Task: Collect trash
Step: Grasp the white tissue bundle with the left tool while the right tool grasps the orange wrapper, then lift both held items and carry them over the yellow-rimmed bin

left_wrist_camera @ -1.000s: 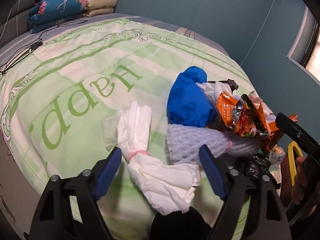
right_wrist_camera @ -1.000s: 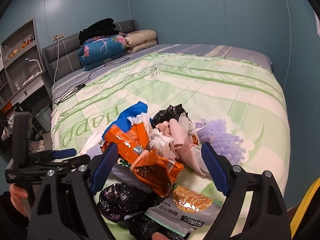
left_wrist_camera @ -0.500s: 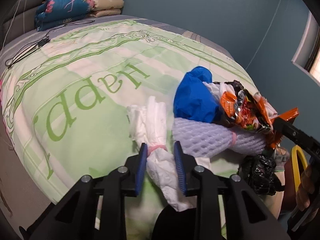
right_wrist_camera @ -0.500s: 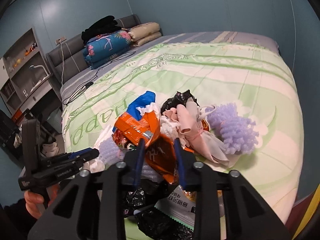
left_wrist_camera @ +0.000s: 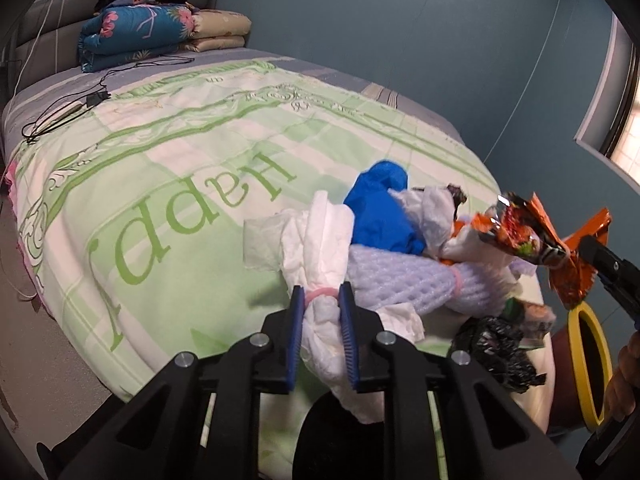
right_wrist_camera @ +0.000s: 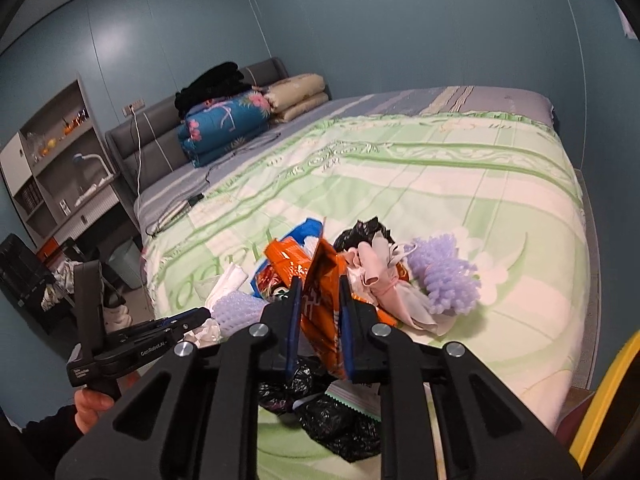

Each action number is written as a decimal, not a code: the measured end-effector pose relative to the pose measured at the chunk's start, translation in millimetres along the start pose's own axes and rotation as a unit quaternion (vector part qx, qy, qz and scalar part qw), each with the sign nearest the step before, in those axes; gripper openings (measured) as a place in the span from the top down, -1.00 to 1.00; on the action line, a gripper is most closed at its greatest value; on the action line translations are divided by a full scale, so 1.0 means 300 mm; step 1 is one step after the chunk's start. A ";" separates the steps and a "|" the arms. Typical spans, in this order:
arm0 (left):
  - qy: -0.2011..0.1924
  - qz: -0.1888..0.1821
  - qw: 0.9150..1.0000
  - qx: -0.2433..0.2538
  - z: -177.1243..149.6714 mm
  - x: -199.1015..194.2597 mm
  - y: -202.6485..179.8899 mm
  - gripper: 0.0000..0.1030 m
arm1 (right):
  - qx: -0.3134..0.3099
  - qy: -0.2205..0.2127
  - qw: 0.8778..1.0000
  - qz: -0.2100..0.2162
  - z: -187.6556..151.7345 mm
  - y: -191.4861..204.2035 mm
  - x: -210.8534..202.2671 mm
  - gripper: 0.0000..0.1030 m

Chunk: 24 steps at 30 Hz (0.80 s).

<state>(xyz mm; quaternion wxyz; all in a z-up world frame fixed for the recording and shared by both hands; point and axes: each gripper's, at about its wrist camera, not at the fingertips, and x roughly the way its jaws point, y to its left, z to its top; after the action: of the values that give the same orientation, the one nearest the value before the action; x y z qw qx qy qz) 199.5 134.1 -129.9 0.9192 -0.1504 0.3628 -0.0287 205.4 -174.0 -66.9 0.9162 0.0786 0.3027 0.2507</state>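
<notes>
Both grippers have closed and lifted since a second ago, when their jaws stood spread over the heap. Now the left gripper (left_wrist_camera: 319, 300) has its jaws pinching the white crumpled paper bundle tied with a pink band (left_wrist_camera: 320, 264), gripping it just below the band, so the bundle's lower part hangs between the blue pads while its upper part leans toward the heap. The right gripper (right_wrist_camera: 319, 294) has its jaws pinching the orange foil snack wrapper (right_wrist_camera: 320, 312), which is raised off the green and white quilt printed with "Happy" (left_wrist_camera: 168, 184); in the left view the wrapper (left_wrist_camera: 536, 236) hangs above the near corner of the heap.

Everything else lies on the quilt around the blue crumpled plastic bag (left_wrist_camera: 380, 208). Touching that bag on the near side is the lavender foam net sleeve (left_wrist_camera: 400, 276), also banded in pink. Beyond the bag from the left gripper sit a pink and white cloth bundle (right_wrist_camera: 380, 280) and a lavender frilly foam piece (right_wrist_camera: 444, 276). Nearer the bed's edge than the bag lie black crumpled plastic bags (right_wrist_camera: 332, 420) and a flat snack packet with a green serrated edge (right_wrist_camera: 352, 400). A yellow-rimmed bin (left_wrist_camera: 592, 364) stands off the bed's corner. Far behind the bag, folded floral bedding (left_wrist_camera: 136, 36) rests by the grey headboard (right_wrist_camera: 152, 140).
</notes>
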 end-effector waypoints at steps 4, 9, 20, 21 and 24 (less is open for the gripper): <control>-0.018 0.000 1.000 -0.001 0.016 -0.046 -0.005 0.68 | -0.015 -0.013 1.000 -0.010 0.007 0.000 -0.031 0.79; -0.032 -0.001 0.999 -0.011 0.027 -0.099 -0.003 0.68 | -0.003 0.000 1.000 -0.013 -0.009 -0.020 -0.019 0.80; -0.065 -0.024 0.998 -0.012 0.048 -0.213 -0.045 0.68 | 0.000 -0.047 0.999 -0.018 0.019 -0.036 -0.161 0.91; -0.067 -0.025 0.997 -0.007 0.050 -0.219 -0.056 0.68 | -0.003 -0.054 0.998 -0.021 0.022 -0.037 -0.183 0.91; -0.068 -0.030 0.997 0.001 0.052 -0.230 -0.087 0.68 | -0.010 -0.061 0.998 -0.030 0.025 -0.045 -0.210 0.91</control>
<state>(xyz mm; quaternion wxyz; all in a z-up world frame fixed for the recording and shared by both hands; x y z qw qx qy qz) 160.9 124.4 -65.9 0.9407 -0.1616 0.2946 -0.0460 171.8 -217.6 -32.5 0.9410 0.0752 0.2455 0.2205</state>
